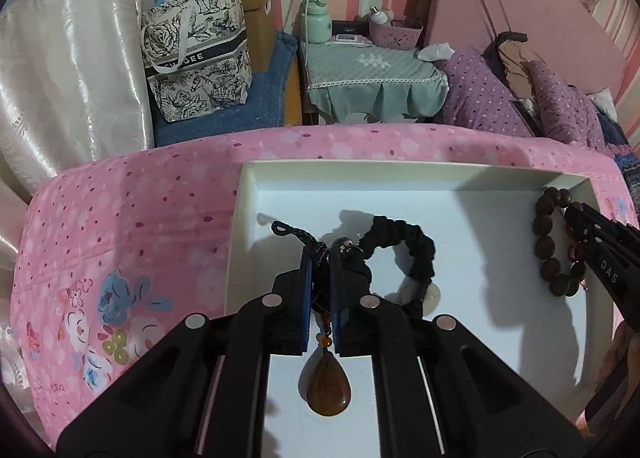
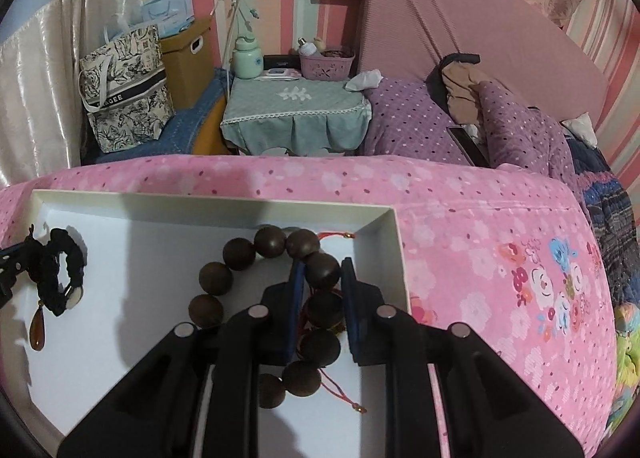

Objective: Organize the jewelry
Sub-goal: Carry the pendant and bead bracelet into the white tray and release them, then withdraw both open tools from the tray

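left jaws – clamp pendant cord (image 1: 320, 258) | right jaws – grip bead bracelet (image 2: 324, 278)

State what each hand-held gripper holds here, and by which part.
Left hand-held gripper: the pendant necklace, by its dark cord above the pendant. Right hand-held gripper: the wooden bead bracelet, clamped on one bead.

You're in home bedroom. Bed with pink floral sheet (image 2: 480, 218) before you, purple dotted pillow (image 2: 404, 118) against padded pink headboard (image 2: 460, 30). Nightstand under green cloth (image 2: 296, 106) beside it, small basket (image 2: 326, 64) on top. Striped wallpaper, cream curtain (image 1: 68, 70), printed tote bag (image 1: 196, 54).
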`<act>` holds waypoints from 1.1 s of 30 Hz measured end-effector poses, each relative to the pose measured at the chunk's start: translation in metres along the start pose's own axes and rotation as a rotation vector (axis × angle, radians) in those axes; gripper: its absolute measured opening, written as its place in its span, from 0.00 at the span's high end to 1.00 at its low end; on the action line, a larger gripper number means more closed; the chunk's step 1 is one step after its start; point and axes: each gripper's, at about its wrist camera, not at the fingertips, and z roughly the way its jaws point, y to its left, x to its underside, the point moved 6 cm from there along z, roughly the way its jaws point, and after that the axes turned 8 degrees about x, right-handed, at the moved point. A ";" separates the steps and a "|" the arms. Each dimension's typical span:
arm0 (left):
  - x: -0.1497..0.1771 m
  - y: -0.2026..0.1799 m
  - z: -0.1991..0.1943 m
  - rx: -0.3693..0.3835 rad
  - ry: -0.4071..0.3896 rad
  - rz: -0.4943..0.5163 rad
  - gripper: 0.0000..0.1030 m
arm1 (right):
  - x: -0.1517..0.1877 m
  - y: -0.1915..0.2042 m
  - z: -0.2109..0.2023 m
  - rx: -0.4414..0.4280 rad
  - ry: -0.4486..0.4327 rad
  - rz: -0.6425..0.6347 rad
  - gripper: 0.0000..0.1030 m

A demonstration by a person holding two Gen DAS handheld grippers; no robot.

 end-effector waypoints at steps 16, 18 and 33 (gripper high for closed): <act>0.000 -0.003 -0.019 -0.003 -0.013 0.004 0.75 | -0.002 -0.013 -0.030 -0.074 -0.022 0.036 0.35; -0.001 -0.005 -0.036 -0.012 -0.054 0.007 0.48 | -0.003 -0.019 -0.036 -0.063 -0.034 0.037 0.25; 0.051 0.016 -0.157 0.015 -0.167 0.003 0.03 | 0.031 -0.079 -0.113 0.035 -0.038 0.050 0.07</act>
